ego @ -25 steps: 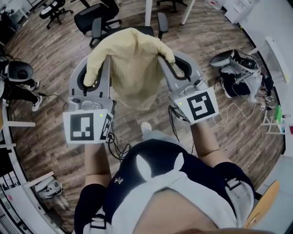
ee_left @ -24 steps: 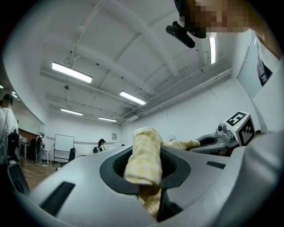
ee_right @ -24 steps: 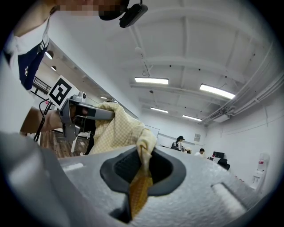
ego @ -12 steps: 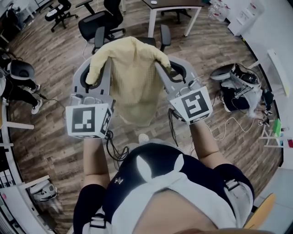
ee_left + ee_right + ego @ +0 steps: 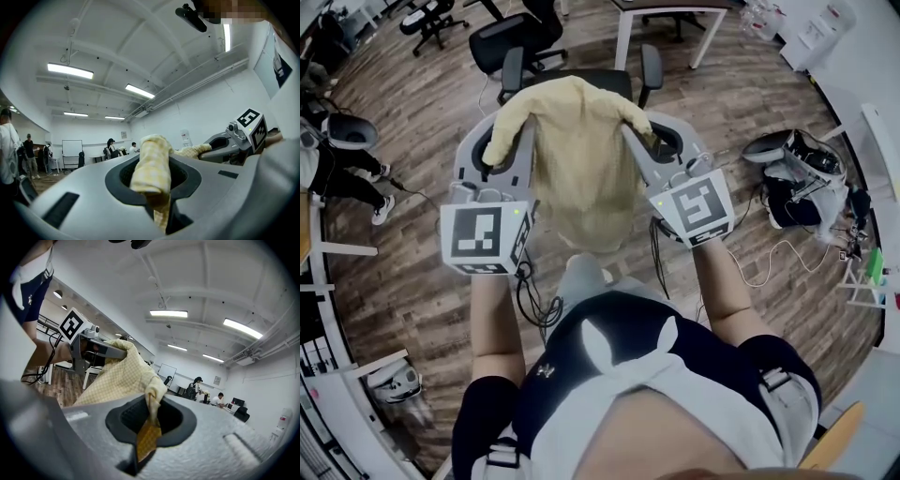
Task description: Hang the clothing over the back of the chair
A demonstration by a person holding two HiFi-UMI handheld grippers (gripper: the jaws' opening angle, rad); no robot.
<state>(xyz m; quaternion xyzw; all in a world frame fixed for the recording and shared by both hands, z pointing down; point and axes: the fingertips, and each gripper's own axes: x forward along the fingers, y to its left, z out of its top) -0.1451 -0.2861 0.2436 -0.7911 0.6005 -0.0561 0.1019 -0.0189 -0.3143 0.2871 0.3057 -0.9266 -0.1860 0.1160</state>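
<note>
A pale yellow checked garment (image 5: 578, 164) hangs spread between my two grippers, draping down in front of me. The left gripper (image 5: 498, 152) is shut on one top corner, a fold of the cloth (image 5: 151, 171) pinched in its jaws. The right gripper (image 5: 650, 141) is shut on the other corner, where the fabric (image 5: 123, 376) bunches over its jaws. Both hold the garment level, just short of the black office chair (image 5: 581, 82) ahead, whose armrests show either side of the garment's top. The chair's back is mostly hidden by the cloth.
A second black chair (image 5: 517, 37) and a white-legged desk (image 5: 666, 11) stand beyond. Headset gear and cables (image 5: 792, 169) lie on the wooden floor at right. A seated person (image 5: 337, 159) is at far left. Distant people stand about a whiteboard (image 5: 71, 149).
Both grippers have carried the garment forward, toward the black chair, which now sits closer beneath the garment's top edge. The grips on the cloth are unchanged.
</note>
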